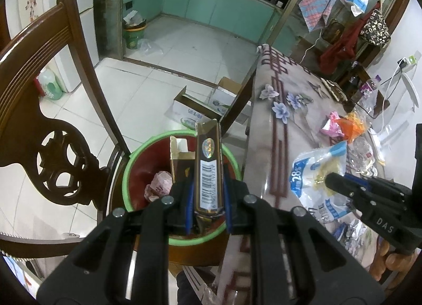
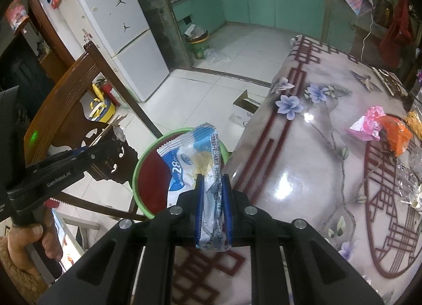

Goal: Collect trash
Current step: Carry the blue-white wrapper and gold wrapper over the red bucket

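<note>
Glossy tabletop (image 2: 303,173), crinkly plastic wrapper (image 2: 195,157), varnished wooden chair (image 1: 39,109).

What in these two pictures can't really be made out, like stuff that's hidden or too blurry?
- Bin contents: in the left wrist view, the held dark box and left gripper cover much of the inside.
- Bin in the right wrist view: the blue-white wrapper in the right gripper hides most of it.
- Wrapper print: blurred, unreadable.
- Table trash at the right edge: cut off and distorted.

one bin (image 1: 137,154), two chairs (image 1: 39,109), one fridge (image 2: 110,25)
</note>
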`<state>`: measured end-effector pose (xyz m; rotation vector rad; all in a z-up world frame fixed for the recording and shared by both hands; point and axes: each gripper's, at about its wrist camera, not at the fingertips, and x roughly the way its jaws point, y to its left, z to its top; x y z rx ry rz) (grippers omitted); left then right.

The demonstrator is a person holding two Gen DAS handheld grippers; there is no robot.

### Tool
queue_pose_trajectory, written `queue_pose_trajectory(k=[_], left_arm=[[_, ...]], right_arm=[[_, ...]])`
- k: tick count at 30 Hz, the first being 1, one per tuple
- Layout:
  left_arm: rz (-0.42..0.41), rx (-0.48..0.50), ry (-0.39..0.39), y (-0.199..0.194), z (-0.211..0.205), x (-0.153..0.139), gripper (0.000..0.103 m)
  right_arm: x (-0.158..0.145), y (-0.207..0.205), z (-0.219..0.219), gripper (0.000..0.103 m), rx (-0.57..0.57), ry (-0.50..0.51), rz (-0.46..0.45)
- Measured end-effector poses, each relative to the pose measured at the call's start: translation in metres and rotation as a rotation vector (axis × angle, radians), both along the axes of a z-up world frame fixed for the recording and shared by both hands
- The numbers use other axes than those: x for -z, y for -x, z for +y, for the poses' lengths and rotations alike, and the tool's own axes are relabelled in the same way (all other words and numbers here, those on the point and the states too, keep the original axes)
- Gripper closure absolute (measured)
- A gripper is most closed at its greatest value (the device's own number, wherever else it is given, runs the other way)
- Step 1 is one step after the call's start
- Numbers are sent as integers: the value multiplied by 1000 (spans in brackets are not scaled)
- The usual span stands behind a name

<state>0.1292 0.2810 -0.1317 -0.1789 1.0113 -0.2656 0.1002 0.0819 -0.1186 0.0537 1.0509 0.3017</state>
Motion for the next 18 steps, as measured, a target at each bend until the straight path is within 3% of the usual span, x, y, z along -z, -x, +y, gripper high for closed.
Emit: queue_pose_trajectory(k=[18], left_arm=[[38,-2,7,-30,14,18,86]], right_arm=[[12,-23,37,90,-49,35,28]])
